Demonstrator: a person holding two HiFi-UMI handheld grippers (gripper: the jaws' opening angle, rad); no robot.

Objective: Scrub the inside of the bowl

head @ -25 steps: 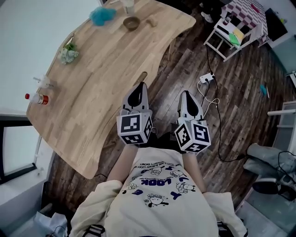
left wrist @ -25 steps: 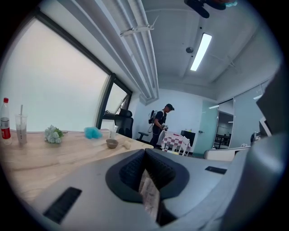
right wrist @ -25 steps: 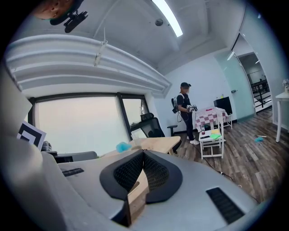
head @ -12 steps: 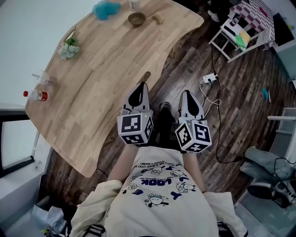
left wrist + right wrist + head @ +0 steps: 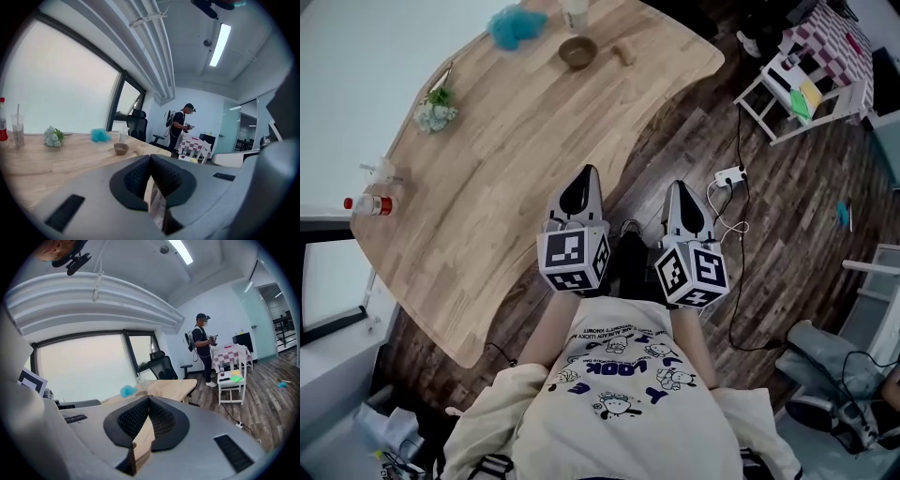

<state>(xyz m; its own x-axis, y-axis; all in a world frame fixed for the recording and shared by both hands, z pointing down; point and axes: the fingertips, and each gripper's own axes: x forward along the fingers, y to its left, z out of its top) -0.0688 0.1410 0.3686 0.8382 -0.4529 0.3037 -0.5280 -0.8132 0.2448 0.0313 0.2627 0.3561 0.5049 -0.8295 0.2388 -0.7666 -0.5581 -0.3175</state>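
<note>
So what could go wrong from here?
The bowl sits at the far end of the table beside a clear cup; a careless reach might tip the cup. A power strip and cables lie on the floor beside the table, a possible trip hazard. The left hand-held gripper and right hand-held gripper are both shut and empty, so they must open first.

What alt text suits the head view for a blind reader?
Seen from above, a person holds the left gripper and right gripper side by side near the chest, both shut and empty, beside a wooden table. The brown bowl and a fluffy blue item sit at its far end.
</note>
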